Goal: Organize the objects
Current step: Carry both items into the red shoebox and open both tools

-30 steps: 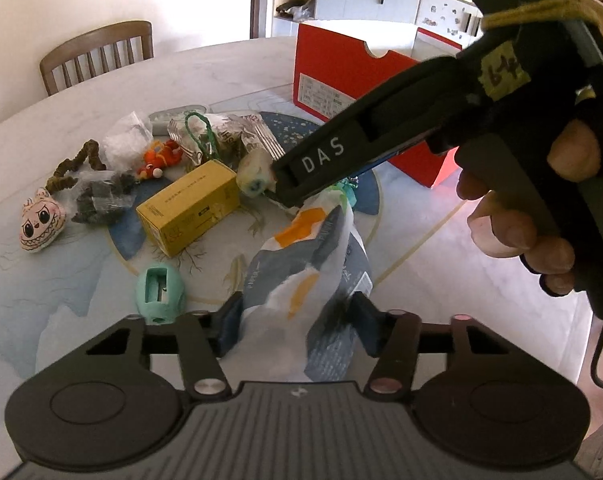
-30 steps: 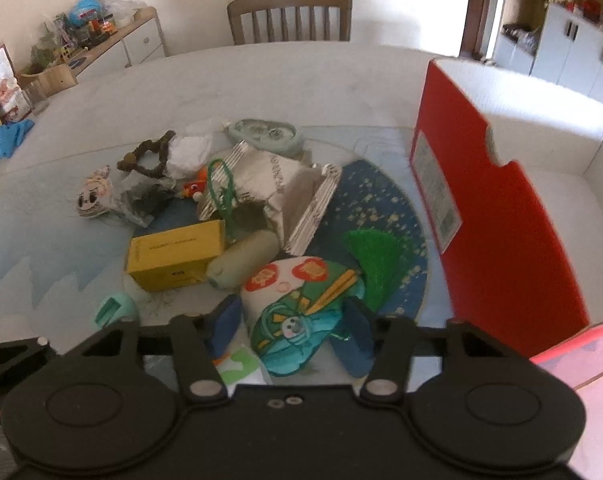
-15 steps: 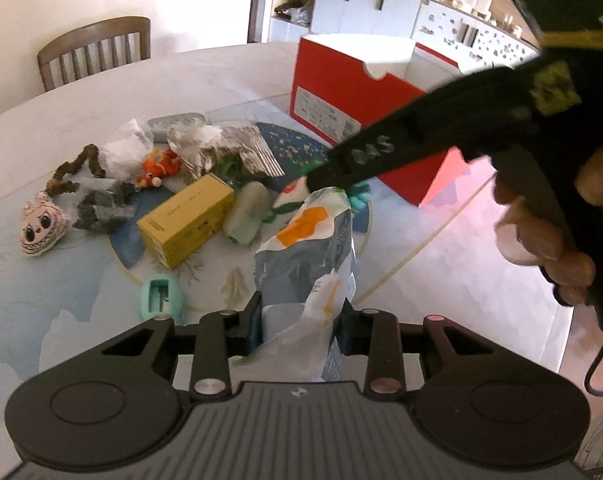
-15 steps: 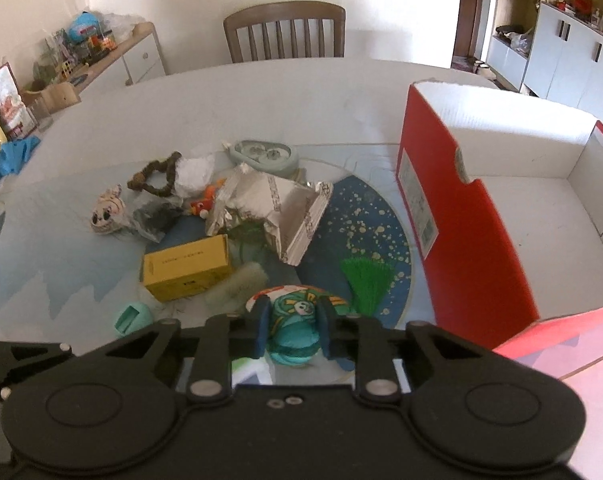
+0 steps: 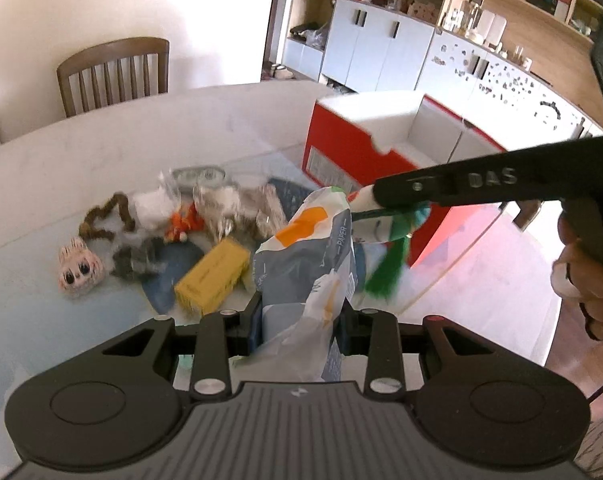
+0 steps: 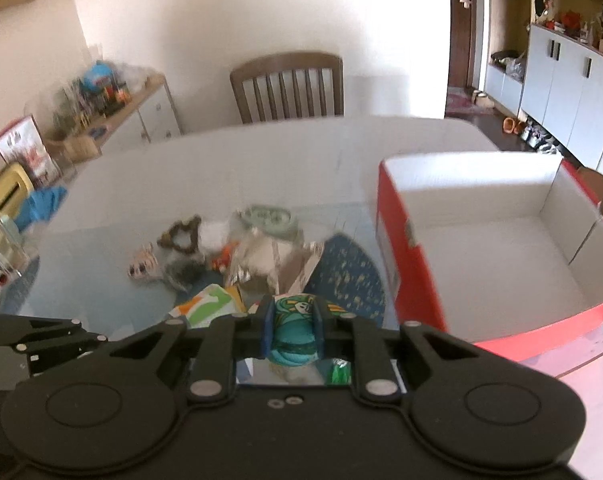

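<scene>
My left gripper [image 5: 299, 316] is shut on a grey, white and orange paper bag [image 5: 309, 248] and holds it up above the table. My right gripper [image 6: 292, 322] is shut on a teal pouch with a green tassel [image 6: 294, 330], lifted off the table; the pouch also shows in the left wrist view [image 5: 385, 228], hanging from the right gripper beside the bag. An open red shoebox [image 6: 405, 256] with a white inside stands to the right, also in the left wrist view [image 5: 341, 152].
On the round table lie a yellow box [image 5: 213, 276], a silver foil packet [image 6: 269, 260], a cat-face toy [image 5: 79, 268], a brown twisted toy [image 5: 105, 212], an orange figure [image 5: 183, 224] and a grey-green case [image 6: 267, 216]. A wooden chair [image 6: 287, 88] stands behind.
Both grippers have risen, lifting the paper bag and the teal pouch away from the table. The right gripper closed on the pouch and moved up and right toward the shoebox.
</scene>
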### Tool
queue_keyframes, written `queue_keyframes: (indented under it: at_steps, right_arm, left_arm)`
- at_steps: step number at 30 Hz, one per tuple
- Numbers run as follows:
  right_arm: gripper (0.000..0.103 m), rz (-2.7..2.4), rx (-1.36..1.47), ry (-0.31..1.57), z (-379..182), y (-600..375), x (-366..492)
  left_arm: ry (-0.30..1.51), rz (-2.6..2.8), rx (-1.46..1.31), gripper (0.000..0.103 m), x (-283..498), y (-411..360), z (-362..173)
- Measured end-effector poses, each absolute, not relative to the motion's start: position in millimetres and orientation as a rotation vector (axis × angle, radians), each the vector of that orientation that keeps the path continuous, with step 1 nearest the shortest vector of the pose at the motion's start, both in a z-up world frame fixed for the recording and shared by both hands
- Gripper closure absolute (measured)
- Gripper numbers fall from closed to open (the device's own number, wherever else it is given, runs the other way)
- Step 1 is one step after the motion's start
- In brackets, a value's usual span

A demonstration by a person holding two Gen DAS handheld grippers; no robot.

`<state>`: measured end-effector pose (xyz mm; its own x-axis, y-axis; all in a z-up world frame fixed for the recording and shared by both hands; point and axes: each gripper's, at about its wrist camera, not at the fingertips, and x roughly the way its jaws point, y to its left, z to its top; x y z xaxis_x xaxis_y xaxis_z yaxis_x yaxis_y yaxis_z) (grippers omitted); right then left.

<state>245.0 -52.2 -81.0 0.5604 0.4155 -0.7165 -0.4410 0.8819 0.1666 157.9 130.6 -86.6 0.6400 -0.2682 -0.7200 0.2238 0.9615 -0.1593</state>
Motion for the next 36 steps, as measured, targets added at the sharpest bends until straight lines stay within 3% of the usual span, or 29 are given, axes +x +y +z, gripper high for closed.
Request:
queue_keyframes:
  at_steps: [15,27,36]
  right_arm:
    - [0.085,0.582,-0.009,0.715,-34,-132,289]
    - [0.085,0.563,-0.016,0.705,-49,-211,337]
    - [0.085,0.521,0.005,0.74,-77,-256,370]
  left_arm:
    - [0.84,-0.227,-0.043,0.07,203,60,-33]
    - [0.847,-0.217,0.033,0.07,261,-29,-17]
    - [0.922,-0.227,0.064,0.07,319,-81,-39]
